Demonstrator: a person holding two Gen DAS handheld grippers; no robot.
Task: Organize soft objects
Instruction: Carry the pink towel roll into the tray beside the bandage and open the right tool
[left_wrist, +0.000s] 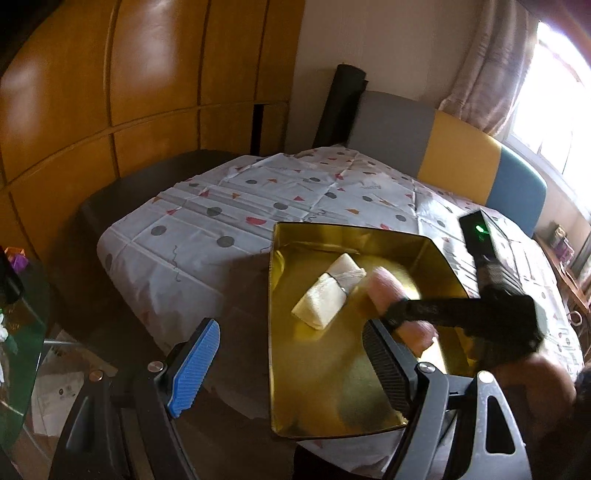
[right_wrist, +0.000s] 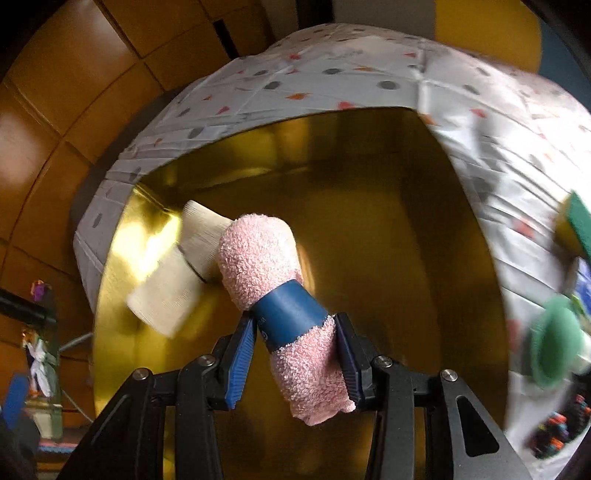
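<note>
The right gripper (right_wrist: 295, 354) clamps the pink rolled towel (right_wrist: 273, 295) above the gold tray (right_wrist: 388, 229), beside the cream roll (right_wrist: 184, 266) at centre left. Lower it flat, parallel, then release. The left gripper (left_wrist: 291, 362) stands open, empty. A patterned tablecloth (left_wrist: 221, 206) covers the table; wooden panelling fills upper left.

Your tray (left_wrist: 332, 384) on the tablecloth (left_wrist: 207, 229), 1 banded roll (left_wrist: 328, 291) lying inside it, your right gripper's (right_wrist: 295, 354) towel roll (right_wrist: 280, 306) just right of it, sofa (left_wrist: 458, 155) behind the table
</note>
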